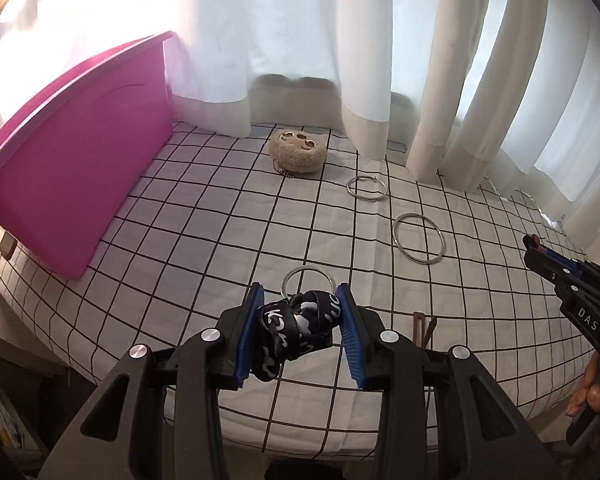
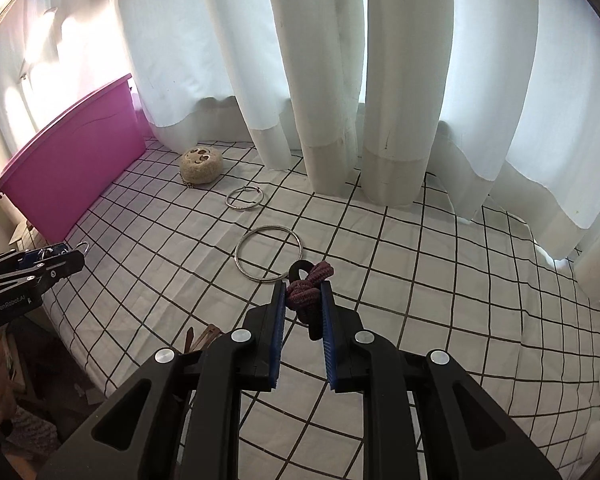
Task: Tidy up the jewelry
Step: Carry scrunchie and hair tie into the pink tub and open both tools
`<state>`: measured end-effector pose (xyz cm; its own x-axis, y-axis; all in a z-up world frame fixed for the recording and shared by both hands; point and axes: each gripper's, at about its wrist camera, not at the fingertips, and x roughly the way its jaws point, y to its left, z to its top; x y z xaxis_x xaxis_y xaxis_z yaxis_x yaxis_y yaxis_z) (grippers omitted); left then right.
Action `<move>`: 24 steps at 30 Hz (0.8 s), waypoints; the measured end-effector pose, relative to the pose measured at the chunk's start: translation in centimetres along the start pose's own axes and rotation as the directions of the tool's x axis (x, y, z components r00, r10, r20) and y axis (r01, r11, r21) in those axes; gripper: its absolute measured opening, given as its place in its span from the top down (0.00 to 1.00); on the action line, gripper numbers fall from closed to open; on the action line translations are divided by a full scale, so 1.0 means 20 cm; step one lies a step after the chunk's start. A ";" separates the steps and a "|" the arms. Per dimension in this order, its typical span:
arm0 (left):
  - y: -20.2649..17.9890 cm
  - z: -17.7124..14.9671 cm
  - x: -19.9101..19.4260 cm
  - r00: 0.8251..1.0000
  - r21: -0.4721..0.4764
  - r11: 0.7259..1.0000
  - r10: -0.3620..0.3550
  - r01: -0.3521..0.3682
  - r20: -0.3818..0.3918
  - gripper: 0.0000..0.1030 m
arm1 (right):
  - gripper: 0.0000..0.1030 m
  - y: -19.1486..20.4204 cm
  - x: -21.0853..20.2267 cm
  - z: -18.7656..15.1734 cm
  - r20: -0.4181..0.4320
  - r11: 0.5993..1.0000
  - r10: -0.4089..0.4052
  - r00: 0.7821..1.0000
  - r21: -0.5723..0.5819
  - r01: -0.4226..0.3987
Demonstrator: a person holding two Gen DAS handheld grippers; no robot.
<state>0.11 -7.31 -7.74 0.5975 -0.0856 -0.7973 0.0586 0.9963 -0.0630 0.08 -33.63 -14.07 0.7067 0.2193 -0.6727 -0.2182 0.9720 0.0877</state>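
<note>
My left gripper (image 1: 300, 304) is shut on a black-and-white patterned scrunchie (image 1: 296, 330) and a silver bangle (image 1: 308, 276) that pokes out past its tips. My right gripper (image 2: 304, 294) is shut on a maroon hair tie (image 2: 310, 284) with a black band. The right gripper also shows in the left wrist view (image 1: 540, 250), and the left gripper in the right wrist view (image 2: 66, 258). A large silver hoop (image 1: 419, 241) (image 2: 269, 252) and a smaller silver bangle (image 1: 366, 188) (image 2: 245, 198) lie on the checked bed sheet (image 1: 204, 216). A pink bin (image 1: 76, 160) (image 2: 72, 168) stands at the left.
A beige plush keychain (image 1: 298, 152) (image 2: 201, 165) lies near the white curtains (image 1: 364, 40). A brown hair clip (image 1: 422, 330) (image 2: 200, 338) lies near the bed's front edge. The bed edge drops off at lower left.
</note>
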 end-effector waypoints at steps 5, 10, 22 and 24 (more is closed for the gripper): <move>0.08 0.11 -0.29 0.997 -0.066 0.997 0.038 -0.033 0.069 0.64 | 0.84 0.09 -0.16 0.18 0.045 0.996 0.078 0.996 -0.044 -0.076; 0.25 0.23 -0.51 0.985 -0.132 0.987 0.108 -0.089 0.137 0.64 | 0.84 0.26 -0.27 0.41 0.098 0.981 0.173 0.980 -0.109 -0.162; 1.02 0.56 -0.67 0.941 -0.269 0.940 0.270 -0.212 0.202 0.64 | 0.84 1.00 -0.12 1.03 0.158 0.911 0.383 0.910 -0.225 -0.345; 1.15 0.61 -0.63 0.945 -0.284 0.932 0.279 -0.223 0.172 0.64 | 0.84 1.15 -0.06 1.13 0.141 0.896 0.414 0.899 -0.238 -0.375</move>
<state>3.64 16.62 8.24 0.7185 0.1951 -0.6676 -0.3058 0.9507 -0.0513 9.38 -9.64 5.34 0.6401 0.6114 -0.4652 -0.6207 0.7684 0.1558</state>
